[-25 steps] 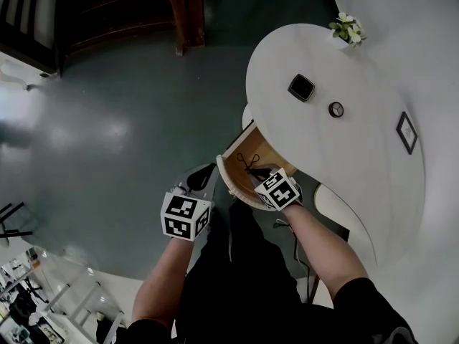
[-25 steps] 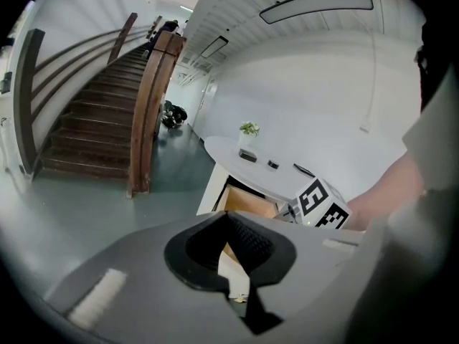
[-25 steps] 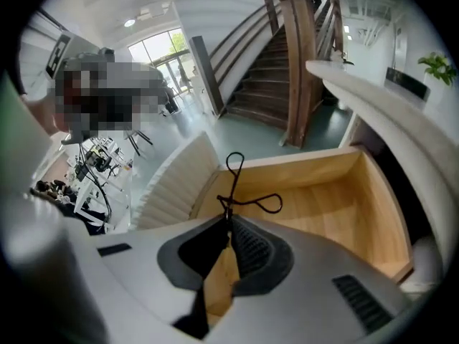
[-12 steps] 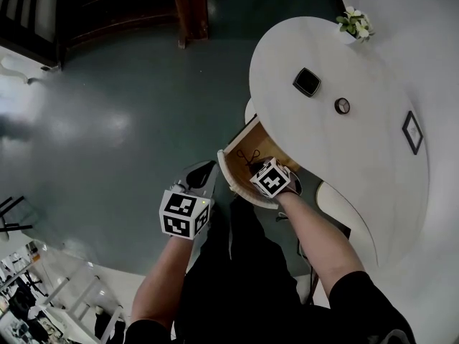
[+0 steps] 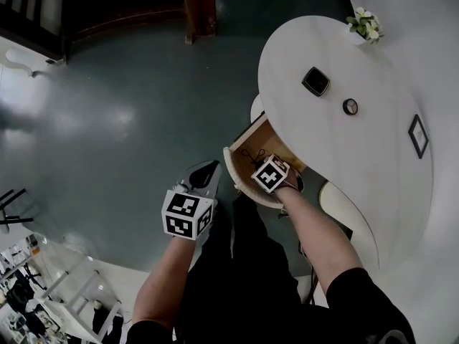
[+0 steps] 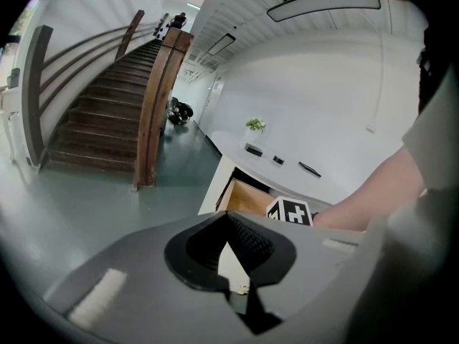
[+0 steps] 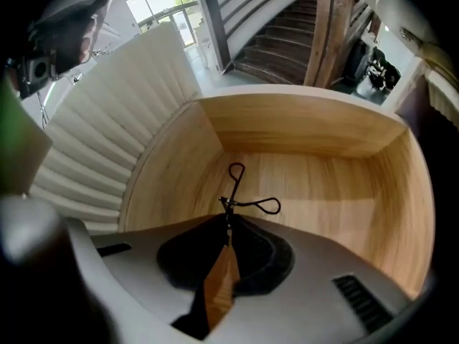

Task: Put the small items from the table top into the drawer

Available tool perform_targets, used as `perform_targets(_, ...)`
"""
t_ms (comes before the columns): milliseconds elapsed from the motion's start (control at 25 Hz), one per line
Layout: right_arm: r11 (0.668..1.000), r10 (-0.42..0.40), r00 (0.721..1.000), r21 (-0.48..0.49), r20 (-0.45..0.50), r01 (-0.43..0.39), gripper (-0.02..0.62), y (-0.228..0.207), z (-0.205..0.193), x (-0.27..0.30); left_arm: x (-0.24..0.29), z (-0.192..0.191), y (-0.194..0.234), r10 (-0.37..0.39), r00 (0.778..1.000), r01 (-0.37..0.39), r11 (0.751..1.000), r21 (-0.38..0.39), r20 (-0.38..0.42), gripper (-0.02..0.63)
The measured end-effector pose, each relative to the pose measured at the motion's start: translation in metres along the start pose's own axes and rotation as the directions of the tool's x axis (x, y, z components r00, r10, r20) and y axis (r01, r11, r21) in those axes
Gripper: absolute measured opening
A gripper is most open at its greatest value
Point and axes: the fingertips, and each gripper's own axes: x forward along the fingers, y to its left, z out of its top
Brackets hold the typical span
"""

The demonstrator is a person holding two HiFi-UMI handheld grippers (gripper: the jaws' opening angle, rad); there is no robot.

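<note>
The wooden drawer [image 5: 242, 180] stands pulled out from under the white table [image 5: 344, 163]. My right gripper [image 7: 228, 224] reaches down into it, its marker cube [image 5: 270, 174] above the drawer's inside. Its jaws meet on the tip of a small pair of black scissors [image 7: 240, 198], whose two loops rest on the drawer floor [image 7: 323, 185]. The scissors [image 5: 249, 154] also show from the head view. My left gripper [image 5: 206, 173] hangs over the floor left of the drawer, shut with nothing in it [image 6: 230, 244].
On the table top lie a black square item [image 5: 316, 82], a small round item [image 5: 350, 107] and a dark rectangular frame [image 5: 418, 135], with a potted plant [image 5: 366, 25] at the far end. A wooden staircase [image 6: 107, 113] rises across the grey floor [image 5: 107, 120].
My right gripper has moved a little deeper over the drawer, with the scissors at its tips. The left gripper has stayed where it was.
</note>
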Motion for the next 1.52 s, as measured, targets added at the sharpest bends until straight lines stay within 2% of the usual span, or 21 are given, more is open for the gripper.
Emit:
perform_targets(240, 1.000, -0.012, 1.000, 0.017, 0.004, 0.012, 0.034, -0.005, -0.001, -0.001, -0.008, -0.004, 0.005, 0.006, 1.000, -0.006, 1.000, -0.008, 0.001, 0.012)
perform_targets(360, 0.999, -0.017, 0.999, 0.028, 0.028, 0.016, 0.058, -0.005, 0.001, -0.011, -0.014, -0.002, 0.005, 0.006, 1.000, -0.006, 1.000, -0.009, 0.009, 0.012)
perform_targets(600, 0.991, -0.060, 0.993, 0.129, 0.100, 0.047, 0.058, 0.002, 0.004, -0.051, -0.039, 0.015, 0.003, 0.001, 0.999, -0.001, 1.000, 0.004, 0.051, 0.011)
perform_targets(840, 0.983, -0.128, 0.982, 0.153, 0.138, 0.106, 0.058, 0.013, 0.005, -0.098, -0.074, 0.034, -0.003, -0.015, 0.995, 0.012, 1.000, 0.026, 0.100, 0.011)
perform_targets(1160, 0.951, -0.220, 0.950, 0.267, 0.223, 0.157, 0.052, 0.051, -0.003, -0.173, -0.130, 0.044, -0.023, -0.055, 0.988, 0.049, 0.998, 0.040, 0.147, 0.012)
perform_targets(1520, 0.944, -0.259, 0.900, 0.291, 0.350, 0.158, 0.044, 0.082, -0.005, -0.233, -0.161, 0.064, -0.045, -0.059, 0.980, 0.044, 0.995, 0.084, 0.189, 0.012)
